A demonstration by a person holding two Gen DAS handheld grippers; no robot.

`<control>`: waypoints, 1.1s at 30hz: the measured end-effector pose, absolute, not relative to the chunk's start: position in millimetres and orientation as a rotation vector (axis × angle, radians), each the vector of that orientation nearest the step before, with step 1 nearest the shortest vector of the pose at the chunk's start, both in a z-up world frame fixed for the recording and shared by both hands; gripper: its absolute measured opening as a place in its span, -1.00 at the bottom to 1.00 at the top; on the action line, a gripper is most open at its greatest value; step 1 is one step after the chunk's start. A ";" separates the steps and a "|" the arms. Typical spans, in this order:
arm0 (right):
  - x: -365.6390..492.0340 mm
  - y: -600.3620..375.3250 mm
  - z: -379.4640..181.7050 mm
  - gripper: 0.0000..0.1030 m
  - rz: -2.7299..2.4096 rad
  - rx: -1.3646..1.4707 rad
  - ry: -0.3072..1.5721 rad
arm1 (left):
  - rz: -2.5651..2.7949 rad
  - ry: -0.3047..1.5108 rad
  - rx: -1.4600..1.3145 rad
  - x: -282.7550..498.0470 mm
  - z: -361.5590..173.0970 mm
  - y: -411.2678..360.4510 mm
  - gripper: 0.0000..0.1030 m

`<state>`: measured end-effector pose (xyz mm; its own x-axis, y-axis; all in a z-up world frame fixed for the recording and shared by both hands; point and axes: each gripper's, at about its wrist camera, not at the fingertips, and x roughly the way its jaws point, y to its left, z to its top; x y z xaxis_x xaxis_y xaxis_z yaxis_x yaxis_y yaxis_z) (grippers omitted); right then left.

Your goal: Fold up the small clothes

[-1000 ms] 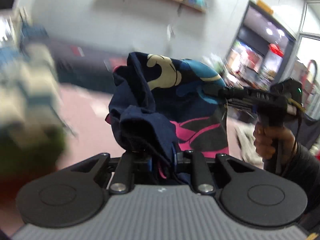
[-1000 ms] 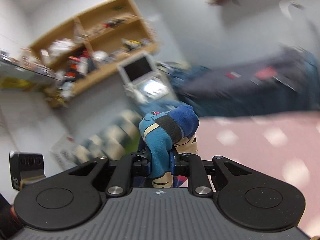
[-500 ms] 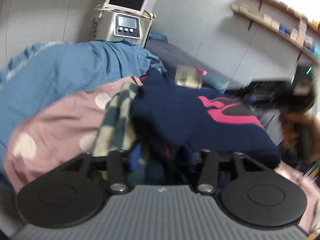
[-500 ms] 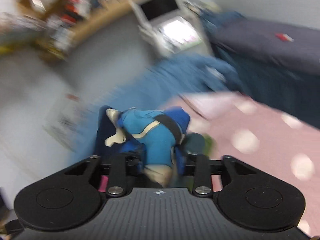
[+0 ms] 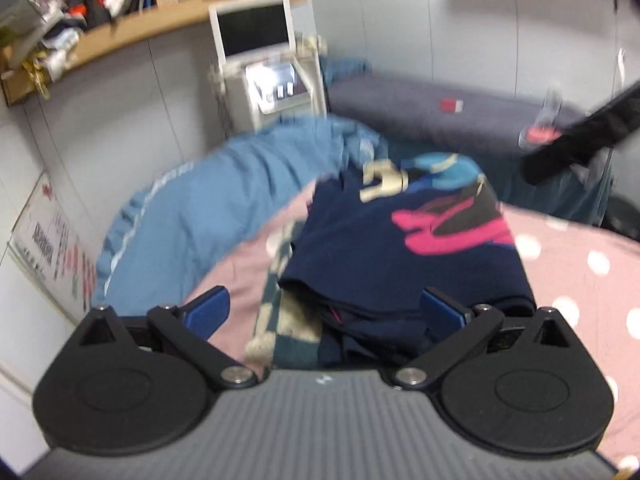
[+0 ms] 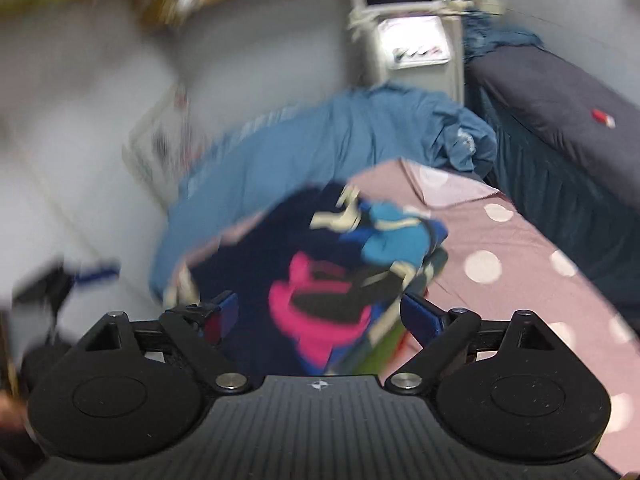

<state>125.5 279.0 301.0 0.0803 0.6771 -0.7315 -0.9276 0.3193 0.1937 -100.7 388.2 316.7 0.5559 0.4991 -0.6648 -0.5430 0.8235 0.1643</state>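
Both jaws have just been swinging apart, and the navy-blue printed cotton garment [image 5: 400, 252] is loose on the pink polka-dot bedsheet [image 5: 580, 272], so the release is the step in hand, by my reading. To do it well: lift both tools straight clear of the cloth so nothing snags and drags the fold open, then check the edges lie square before pinching again.

Left hand-held gripper [image 5: 324, 312]: spread wide, blue pads either side of the garment's near edge, pressing nothing. Right hand-held gripper [image 6: 316, 314]: also wide, nothing clamped, the garment lying just beyond its fingers. In the left view its dark fingers cross the far right.

The garment sits mid-bed, partly over a green-and-cream checked cloth [image 5: 280, 320] at its near left. Past them, far left, a rumpled light-blue bedcover [image 5: 208, 216].

Its look, big to small: a dark navy body, folded over with a thick doubled near edge; a bold pink-and-black print on the right; a bright blue patch at the far end; a small cream shape beside that. The right view is blurred.
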 end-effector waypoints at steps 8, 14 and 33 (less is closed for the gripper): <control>90.8 290.0 289.4 1.00 1.224 -0.650 0.884 | 0.602 0.896 -0.176 -97.7 300.0 410.5 1.00; 83.1 300.9 279.8 1.00 1.201 -0.746 0.862 | 0.628 0.905 -0.102 -91.2 296.6 405.1 1.00; 69.0 317.8 261.7 1.00 1.196 -0.863 0.856 | 0.645 0.899 -0.070 -88.5 289.4 409.0 1.00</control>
<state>69.0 317.8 261.7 0.1566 0.4064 -0.9002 -0.9831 0.1518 -0.1025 -88.5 409.0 289.4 0.4476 0.4926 -0.7463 -0.5495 0.8100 0.2050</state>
